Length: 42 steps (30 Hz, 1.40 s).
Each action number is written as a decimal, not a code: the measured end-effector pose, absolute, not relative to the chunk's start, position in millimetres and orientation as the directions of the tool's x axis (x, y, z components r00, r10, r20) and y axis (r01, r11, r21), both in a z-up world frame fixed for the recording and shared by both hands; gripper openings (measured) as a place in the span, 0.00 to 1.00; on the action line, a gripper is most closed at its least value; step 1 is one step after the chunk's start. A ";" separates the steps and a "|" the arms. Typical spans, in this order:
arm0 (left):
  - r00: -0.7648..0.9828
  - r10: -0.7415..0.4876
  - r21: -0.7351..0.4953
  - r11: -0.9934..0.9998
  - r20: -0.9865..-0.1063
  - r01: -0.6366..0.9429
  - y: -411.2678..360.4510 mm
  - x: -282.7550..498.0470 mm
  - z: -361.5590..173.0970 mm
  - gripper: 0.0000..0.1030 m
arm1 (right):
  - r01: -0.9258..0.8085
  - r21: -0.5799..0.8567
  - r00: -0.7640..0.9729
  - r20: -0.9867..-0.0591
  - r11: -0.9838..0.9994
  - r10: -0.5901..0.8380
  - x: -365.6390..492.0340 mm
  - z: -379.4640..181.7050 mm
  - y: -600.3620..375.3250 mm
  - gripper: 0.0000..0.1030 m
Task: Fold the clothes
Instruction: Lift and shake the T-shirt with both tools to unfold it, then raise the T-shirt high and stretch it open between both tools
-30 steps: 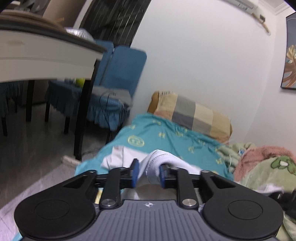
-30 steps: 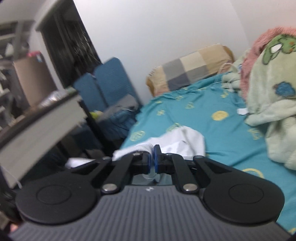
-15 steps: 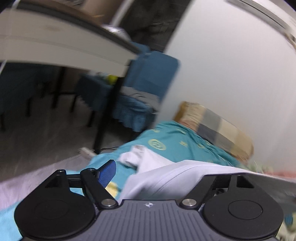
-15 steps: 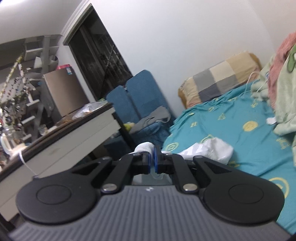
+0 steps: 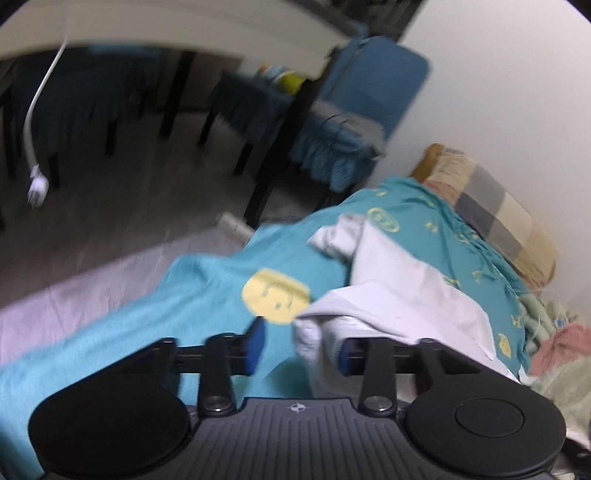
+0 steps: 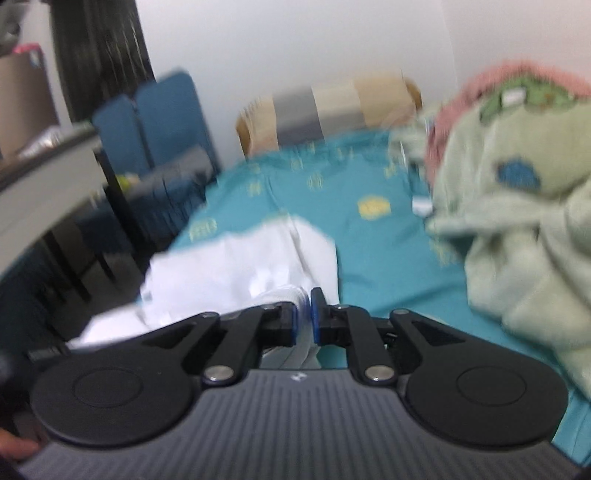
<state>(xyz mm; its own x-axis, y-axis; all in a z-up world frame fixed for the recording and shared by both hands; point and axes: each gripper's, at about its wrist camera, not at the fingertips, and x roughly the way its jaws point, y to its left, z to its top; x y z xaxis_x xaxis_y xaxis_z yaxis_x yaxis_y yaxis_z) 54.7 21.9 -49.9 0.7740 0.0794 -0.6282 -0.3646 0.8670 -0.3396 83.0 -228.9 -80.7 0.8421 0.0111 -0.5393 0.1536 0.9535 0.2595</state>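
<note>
A white garment (image 5: 399, 280) lies crumpled on the teal bed sheet (image 5: 207, 295). My left gripper (image 5: 299, 347) is open; a white ribbed edge of the garment sits between the fingers against the right one. In the right wrist view the same garment (image 6: 236, 269) spreads left of centre on the sheet (image 6: 376, 243). My right gripper (image 6: 303, 317) is shut on a ribbed edge of the white garment, low over the bed.
A checked pillow (image 5: 495, 206) lies at the head of the bed by the white wall. A green and pink blanket (image 6: 517, 192) is heaped on the right. A table (image 5: 155, 29) and blue chairs (image 5: 354, 110) stand left of the bed.
My left gripper opened from its hold on the garment and dropped toward the sheet. My right gripper, still shut on the garment, swung back down and right over the bed.
</note>
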 end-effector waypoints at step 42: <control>0.785 -0.221 -0.247 0.965 -0.579 0.090 -10.9 32.4 94.5 0.07 | 0.123 0.398 0.944 -0.330 0.909 0.017 32.1 2.1 -264.9 0.07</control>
<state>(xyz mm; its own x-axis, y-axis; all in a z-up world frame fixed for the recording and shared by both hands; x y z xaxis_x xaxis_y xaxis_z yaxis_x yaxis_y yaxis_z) 32.4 -10.9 94.5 0.7850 -0.2211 -0.5786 0.0896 0.9648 -0.2472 32.1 -264.9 2.1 0.9437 0.0166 -0.3304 0.1232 0.9093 0.3976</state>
